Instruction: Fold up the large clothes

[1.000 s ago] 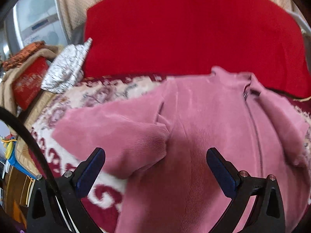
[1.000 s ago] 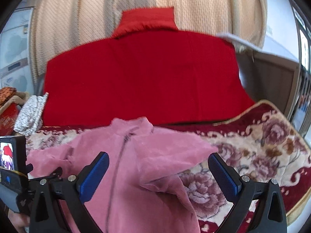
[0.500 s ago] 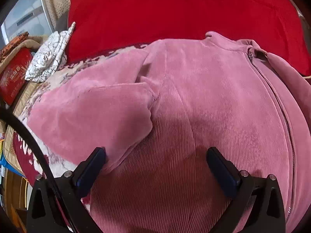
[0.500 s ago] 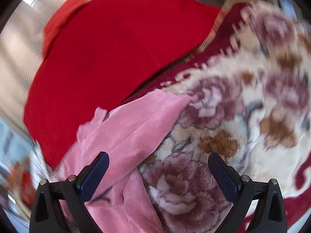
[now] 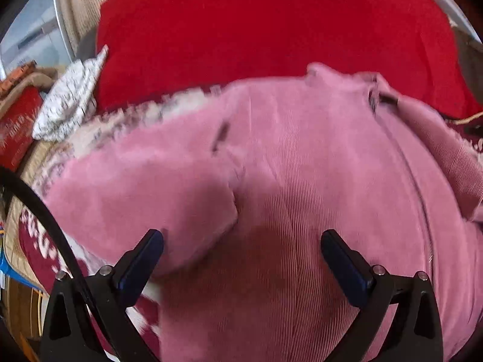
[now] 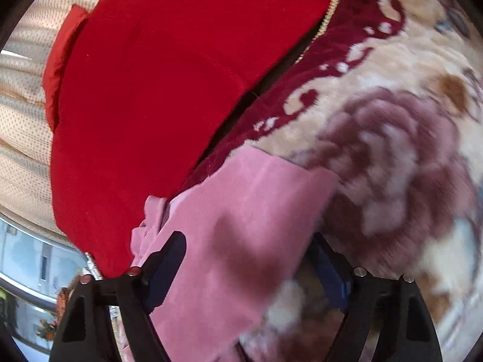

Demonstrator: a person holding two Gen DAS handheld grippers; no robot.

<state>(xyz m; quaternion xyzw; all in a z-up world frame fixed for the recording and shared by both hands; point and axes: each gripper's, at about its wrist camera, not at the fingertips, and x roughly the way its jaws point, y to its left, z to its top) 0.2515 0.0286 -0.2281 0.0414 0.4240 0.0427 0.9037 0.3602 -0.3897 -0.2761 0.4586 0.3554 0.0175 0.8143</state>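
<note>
Your left gripper (image 5: 241,259) hangs wide open over the pink jacket (image 5: 302,181) at lower centre, while your right gripper (image 6: 250,271) is closing around its sleeve (image 6: 241,226).

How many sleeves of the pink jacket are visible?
2: the left sleeve lies folded beside the zipper-front body; the right sleeve lies between the closing right tool's fingers. None seems hidden.

A pink ribbed zip jacket (image 5: 302,181) is seen on a cream blanket (image 6: 392,150) patterned with maroon roses. A plain red cushion (image 5: 271,24) and a white, dark-speckled cloth (image 5: 69,99) are shown behind.
</note>
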